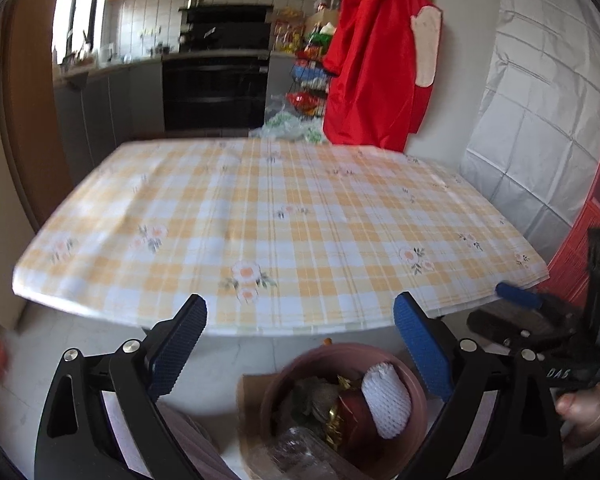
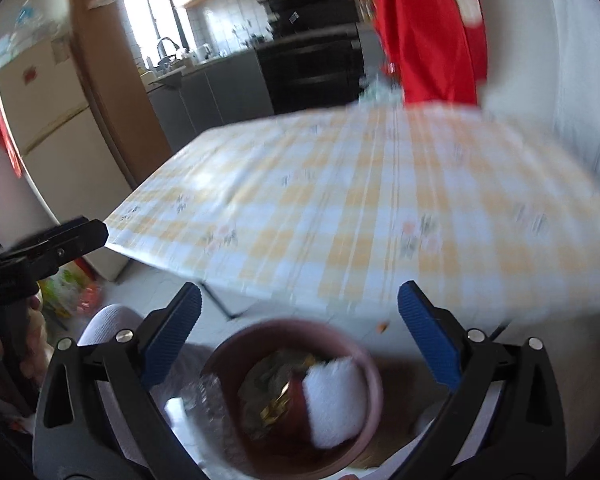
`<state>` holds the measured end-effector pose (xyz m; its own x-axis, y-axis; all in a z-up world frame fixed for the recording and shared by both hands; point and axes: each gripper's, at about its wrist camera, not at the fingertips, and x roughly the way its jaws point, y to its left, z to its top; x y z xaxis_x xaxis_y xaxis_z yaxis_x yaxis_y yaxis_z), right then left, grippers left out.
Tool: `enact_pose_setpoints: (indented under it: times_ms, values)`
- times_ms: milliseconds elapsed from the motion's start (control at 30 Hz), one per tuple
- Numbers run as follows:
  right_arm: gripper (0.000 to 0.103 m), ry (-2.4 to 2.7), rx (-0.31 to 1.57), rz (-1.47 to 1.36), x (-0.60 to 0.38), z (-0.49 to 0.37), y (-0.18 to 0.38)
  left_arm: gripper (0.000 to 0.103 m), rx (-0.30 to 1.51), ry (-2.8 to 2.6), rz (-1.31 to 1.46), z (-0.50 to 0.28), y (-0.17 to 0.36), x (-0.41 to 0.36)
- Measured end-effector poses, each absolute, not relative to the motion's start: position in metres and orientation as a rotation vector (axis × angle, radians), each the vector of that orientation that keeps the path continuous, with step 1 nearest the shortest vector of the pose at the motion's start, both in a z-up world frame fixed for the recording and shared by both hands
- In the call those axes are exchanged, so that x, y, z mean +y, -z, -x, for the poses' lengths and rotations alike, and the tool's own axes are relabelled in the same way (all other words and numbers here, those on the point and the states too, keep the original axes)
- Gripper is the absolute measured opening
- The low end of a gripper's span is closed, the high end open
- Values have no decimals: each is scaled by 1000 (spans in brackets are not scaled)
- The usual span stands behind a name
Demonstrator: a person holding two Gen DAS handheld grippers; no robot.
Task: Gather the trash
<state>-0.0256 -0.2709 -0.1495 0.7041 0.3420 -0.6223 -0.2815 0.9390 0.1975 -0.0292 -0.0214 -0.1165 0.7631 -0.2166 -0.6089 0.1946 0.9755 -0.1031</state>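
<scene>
While both views are blurred, the bin sits on the floor below the table edge | trash: white foam net, gold wrapper inside bin | left gripper: spread wide, holding nothing | right gripper: spread wide, holding nothing

Table: a table under a yellow-and-white checked cloth with small flower prints, ahead of and above the fingertips in both views.
Floor: pale floor beneath the table's near edge.
On floor: a pink bin between the fingers, holding a white foam net, red and gold wrappers and clear plastic; brown cardboard under it.
</scene>
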Motion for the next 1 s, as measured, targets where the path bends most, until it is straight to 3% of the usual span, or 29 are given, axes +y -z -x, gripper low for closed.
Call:
enact_pose_setpoints:
  times_ms: [433, 1000]
  values:
    - [97, -242, 612, 47, -264, 14, 42, 97, 477, 250, -3, 26, 25, -10]
    - [97, -162, 593, 45, -273, 14, 22, 97, 476, 195, 1, 19, 14, -3]
